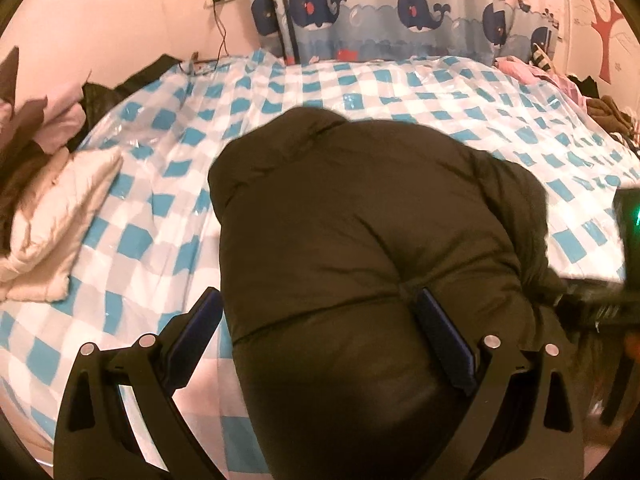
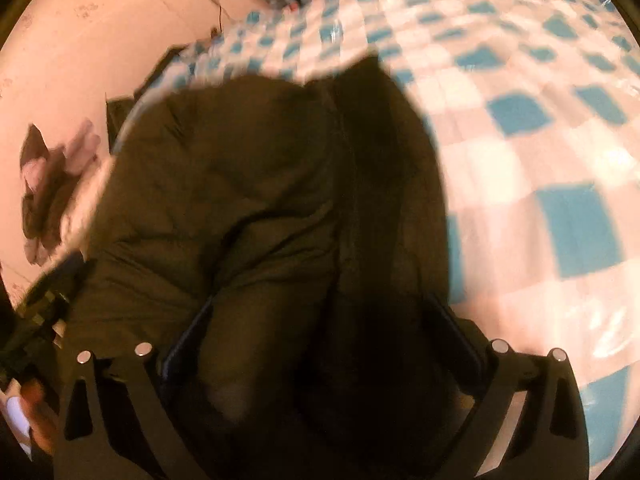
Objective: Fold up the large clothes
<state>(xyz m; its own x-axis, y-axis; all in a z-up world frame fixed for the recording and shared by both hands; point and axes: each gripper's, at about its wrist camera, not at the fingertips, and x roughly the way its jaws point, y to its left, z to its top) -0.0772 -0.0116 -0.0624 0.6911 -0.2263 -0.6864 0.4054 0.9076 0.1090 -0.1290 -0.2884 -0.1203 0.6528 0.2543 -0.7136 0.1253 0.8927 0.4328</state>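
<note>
Dark puffy jacket bunched up on the bed, both claws on it

The jacket sits roughly mid-bed on the blue-and-white checked cover, folded into a fat bundle. The left claw is spread wide with the jacket's near end bulging between its fingers, so it's around the fabric, but I can't tell if it's actually pinching. The right claw likewise has a thick roll of jacket filling the gap between its fingers; that view is blurry, so same story. Left of the jacket there's a cream quilted garment with a pile of clothes behind it. Beyond the jacket hangs a whale-print curtain.
</note>
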